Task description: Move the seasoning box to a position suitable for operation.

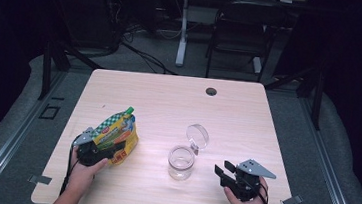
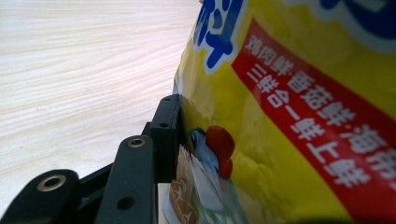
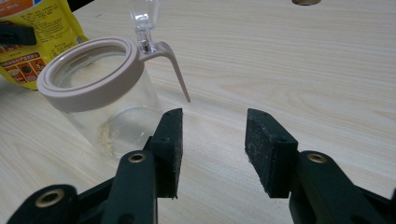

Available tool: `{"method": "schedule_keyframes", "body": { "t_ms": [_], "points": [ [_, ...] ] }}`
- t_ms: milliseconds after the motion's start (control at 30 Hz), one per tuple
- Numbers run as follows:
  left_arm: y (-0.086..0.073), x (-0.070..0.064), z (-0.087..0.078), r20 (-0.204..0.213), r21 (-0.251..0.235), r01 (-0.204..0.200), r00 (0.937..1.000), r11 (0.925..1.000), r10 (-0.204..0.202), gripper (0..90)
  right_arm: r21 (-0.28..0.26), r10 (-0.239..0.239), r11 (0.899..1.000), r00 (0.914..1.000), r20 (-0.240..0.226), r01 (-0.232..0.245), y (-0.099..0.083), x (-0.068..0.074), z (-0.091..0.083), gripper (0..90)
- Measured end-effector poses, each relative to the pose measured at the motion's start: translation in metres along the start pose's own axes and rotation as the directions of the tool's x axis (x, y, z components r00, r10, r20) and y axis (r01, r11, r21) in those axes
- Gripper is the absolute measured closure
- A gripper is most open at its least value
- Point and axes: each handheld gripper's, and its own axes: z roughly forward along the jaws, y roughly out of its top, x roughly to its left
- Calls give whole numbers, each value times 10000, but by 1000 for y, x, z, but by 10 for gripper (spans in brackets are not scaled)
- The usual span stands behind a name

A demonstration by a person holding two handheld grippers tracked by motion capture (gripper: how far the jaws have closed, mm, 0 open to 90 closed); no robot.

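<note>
A yellow seasoning pouch (image 1: 117, 132) with a green screw cap stands tilted at the table's left. My left gripper (image 1: 98, 151) is shut on its lower part. In the left gripper view one black finger (image 2: 166, 133) presses against the printed pouch (image 2: 299, 116), which hides the other jaw. A clear glass jar (image 1: 181, 163) with a beige rim stands at the centre front, its hinged lid (image 1: 197, 135) flipped open behind it. My right gripper (image 1: 223, 173) is open just right of the jar. Its own view has my right gripper (image 3: 214, 140) low over the table, with the jar (image 3: 100, 93) ahead to the left.
The wooden table (image 1: 169, 96) has a cable hole (image 1: 211, 91) near its far edge. A dark chair (image 1: 241, 32) and a desk leg stand on the floor beyond. A little powder lies at the bottom of the jar.
</note>
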Motion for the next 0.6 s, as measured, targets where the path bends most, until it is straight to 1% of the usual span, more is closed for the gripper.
{"method": "schedule_keyframes", "body": {
  "t_ms": [33,67,100,133,200,233,300,367,400,433,467,500,567,600],
  "points": [
    [2,-1,-2,125,45,-84,9999,10000,83,600,-19,-25,10000,10000,-1,25,0,0,0,569],
    [2,-1,-2,125,45,-84,9999,10000,83,600,-19,-25,10000,10000,-1,25,0,0,0,569],
    [4,-4,-3,53,-40,-186,9998,9998,187,600,-61,-64,10000,10000,24,64,1,1,-1,568],
    [5,-4,-4,126,18,-271,9996,9996,270,600,-56,-98,9999,9999,30,98,1,1,-1,567],
    [6,-6,-5,111,-18,-276,9996,9996,276,601,-87,-132,9999,9999,28,132,1,2,-2,564],
    [7,-7,-6,49,-86,-358,9993,9993,358,601,-87,-132,9999,9999,28,132,1,2,-2,564],
    [9,-10,-8,-20,14,-444,9990,9990,444,601,-100,-238,9997,9997,20,238,2,3,-3,558],
    [12,-13,-12,104,148,-591,9982,9981,590,601,-123,-646,9978,9979,111,647,4,7,-3,545],
    [12,-13,-12,104,148,-591,9982,9981,590,601,-123,-646,9978,9979,111,647,4,7,-3,545],
    [13,-16,-14,74,157,-703,9975,9974,702,601,-220,-823,9964,9966,51,824,5,10,-2,536],
    [13,-16,-14,74,157,-703,9975,9974,702,601,-220,-823,9964,9966,51,824,5,10,-2,536],
    [15,-19,-16,28,194,-858,9963,9961,857,601,-198,-1079,9940,9942,32,1080,6,14,-2,532],
    [17,-23,-19,34,242,-991,9951,9948,991,601,-313,-1319,9908,9913,-14,1318,7,18,-2,527],
    [17,-23,-19,34,242,-991,9951,9948,991,602,-313,-1319,9908,9913,-14,1318,7,18,-2,527]
  ]
}}
